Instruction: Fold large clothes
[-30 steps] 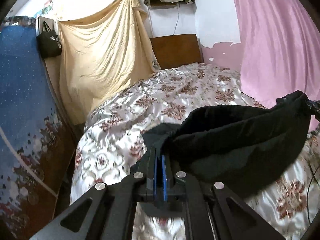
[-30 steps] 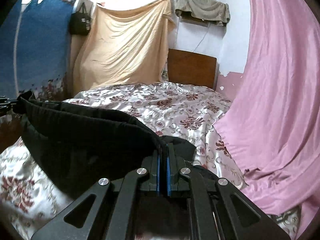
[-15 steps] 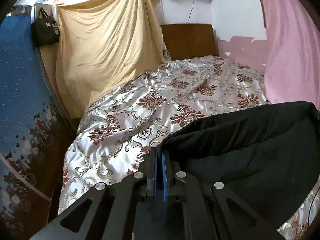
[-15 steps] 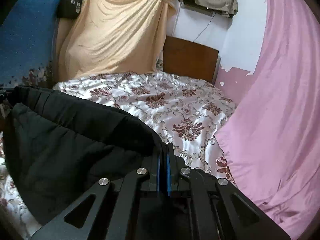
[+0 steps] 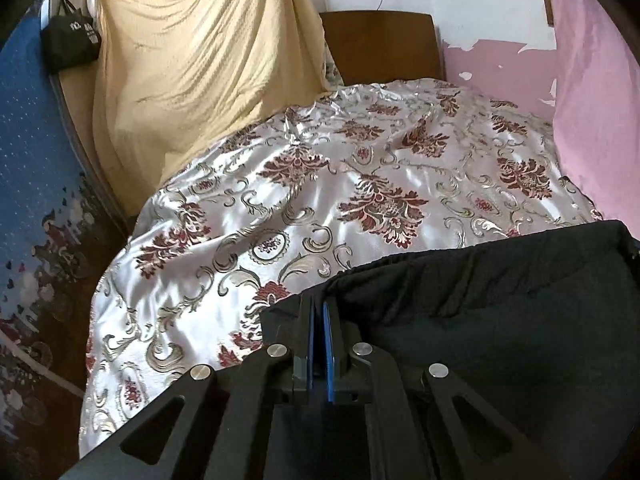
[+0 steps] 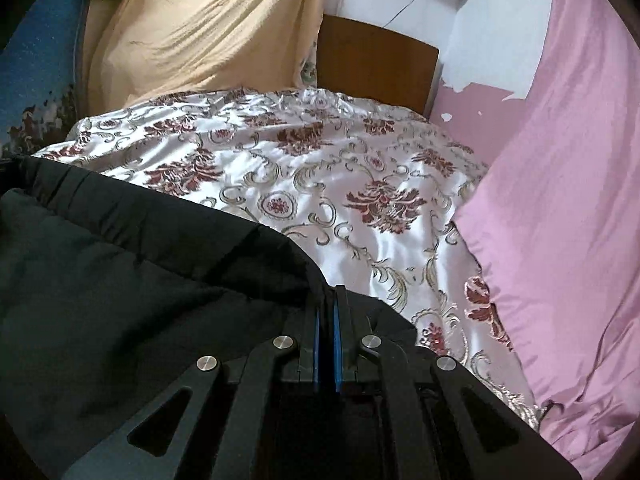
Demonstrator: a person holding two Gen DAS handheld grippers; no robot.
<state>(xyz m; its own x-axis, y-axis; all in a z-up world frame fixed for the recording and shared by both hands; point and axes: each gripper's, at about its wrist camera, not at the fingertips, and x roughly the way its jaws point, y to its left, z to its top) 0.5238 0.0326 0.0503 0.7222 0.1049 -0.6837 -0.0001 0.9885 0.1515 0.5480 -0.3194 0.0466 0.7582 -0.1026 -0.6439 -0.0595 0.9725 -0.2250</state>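
A large black garment is stretched between my two grippers over the near part of the bed. My left gripper is shut on its left edge. My right gripper is shut on its right edge, and the black garment spreads to the left in that view. The cloth's top hem runs taut between the grippers. The rest of it hangs below and is hidden by the gripper bodies.
The bed carries a shiny white cover with dark red flowers. A wooden headboard stands at the far end. A yellow sheet hangs at the left, with a black bag. A pink curtain hangs along the right.
Both grippers have tilted down and moved forward over the bed with the black garment. The garment hangs lower and closer to the bed cover than before.
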